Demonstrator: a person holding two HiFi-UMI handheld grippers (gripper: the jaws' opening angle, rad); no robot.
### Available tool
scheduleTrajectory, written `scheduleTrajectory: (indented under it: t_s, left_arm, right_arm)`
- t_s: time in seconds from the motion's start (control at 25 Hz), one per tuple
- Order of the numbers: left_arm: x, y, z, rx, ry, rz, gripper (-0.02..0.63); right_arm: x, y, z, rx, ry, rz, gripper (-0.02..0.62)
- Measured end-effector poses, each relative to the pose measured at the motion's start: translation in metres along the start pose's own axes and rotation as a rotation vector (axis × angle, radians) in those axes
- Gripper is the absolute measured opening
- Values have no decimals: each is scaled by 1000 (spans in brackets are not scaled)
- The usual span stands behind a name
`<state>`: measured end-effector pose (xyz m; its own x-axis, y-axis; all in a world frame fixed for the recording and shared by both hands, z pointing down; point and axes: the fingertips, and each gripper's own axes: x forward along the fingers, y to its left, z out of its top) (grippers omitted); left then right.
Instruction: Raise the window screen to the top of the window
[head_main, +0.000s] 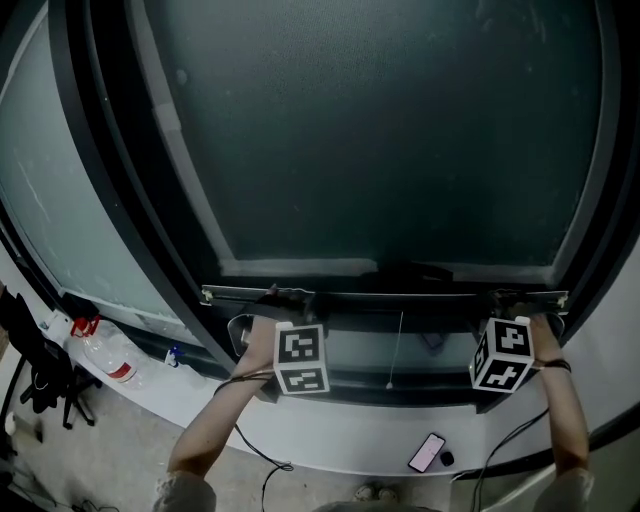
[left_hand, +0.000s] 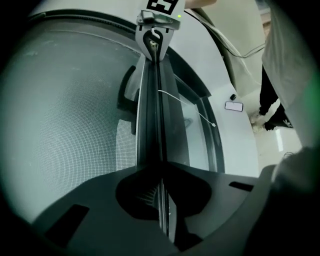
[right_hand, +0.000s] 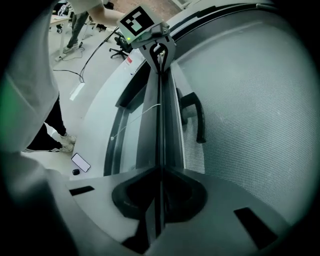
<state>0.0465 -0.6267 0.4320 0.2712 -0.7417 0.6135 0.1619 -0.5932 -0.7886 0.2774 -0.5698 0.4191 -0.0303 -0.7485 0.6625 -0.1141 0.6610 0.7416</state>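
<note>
Our left gripper (left_hand: 161, 197) and right gripper (right_hand: 159, 205) each have their jaws clamped shut on the window screen's (head_main: 380, 150) bottom bar (head_main: 400, 296), one near each end. The bar sits low, just above the sill (head_main: 330, 435).

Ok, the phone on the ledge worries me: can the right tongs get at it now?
Probably not yet: the right tongs are shut on the screen's bottom bar. The phone lies uncovered below, so letting go comes first.
</note>
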Motion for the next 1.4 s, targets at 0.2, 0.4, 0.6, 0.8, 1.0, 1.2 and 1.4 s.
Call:
scheduleTrajectory:
  t_s: [0.2,0.4,0.6,0.8,1.0,1.2,1.4]
  left_arm:
    - [1,-1,-2,-33,13,-89,21]
    - [1,-2,0,-56,41,-154,21]
    - [0,-6,-1,-86,-7,-254,18]
    - [-1,-7,-1,-108,-17,-243,20]
    - [-1,-1,0,-107,0,-192,20]
    - [-15,16,0,-98,-14,-98,20]
    - [-38,42,1,-91,-17,-32,20]
  right_arm:
    - [0,-3,1,31,5,82,23]
    - [-2,-1,1,28,23,155,20]
    - [-3,2,2,51,24,243,17]
    - [-2,2,3,85,0,228,17]
    - [-5,-3,1,69,15,178,18]
    - [-20,-18,6,50,15,122,17]
    - [-45,-41,11,4,37,43,18]
